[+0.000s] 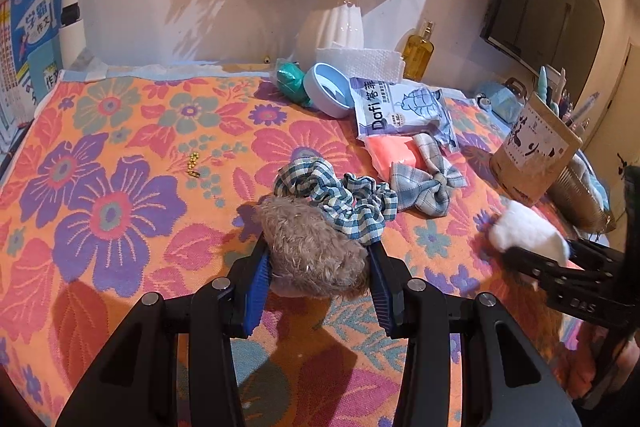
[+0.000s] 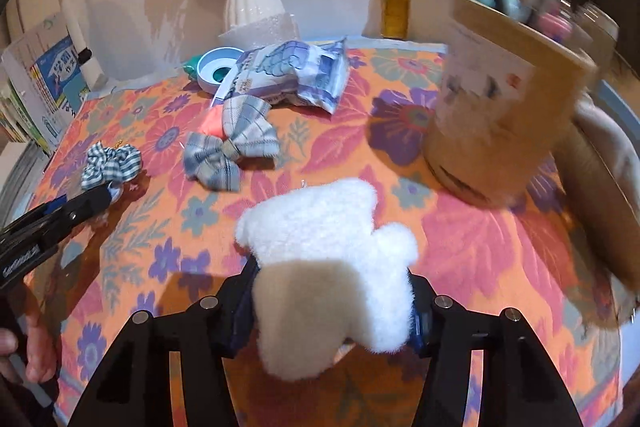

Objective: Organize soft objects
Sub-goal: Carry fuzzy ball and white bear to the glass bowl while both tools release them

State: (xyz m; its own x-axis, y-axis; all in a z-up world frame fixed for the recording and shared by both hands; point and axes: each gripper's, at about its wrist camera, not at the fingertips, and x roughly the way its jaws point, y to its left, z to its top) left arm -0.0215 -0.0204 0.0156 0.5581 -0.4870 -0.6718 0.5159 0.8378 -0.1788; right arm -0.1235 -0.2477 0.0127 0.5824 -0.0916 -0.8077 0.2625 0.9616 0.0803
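Observation:
My left gripper is shut on a brown curly plush toy, held just above the floral cloth. Right behind the toy, a green check scrunchie lies against it. A blue plaid bow rests further right. My right gripper is shut on a white fluffy plush, whose underside looks tan. In the left wrist view that white plush and the right gripper show at the right edge. The left gripper's tip shows by the scrunchie.
A cardboard pen holder stands at the right. Behind the bow lie an orange packet, a Dafi packet and a blue round lid. A white vase, a yellow bottle and books line the back.

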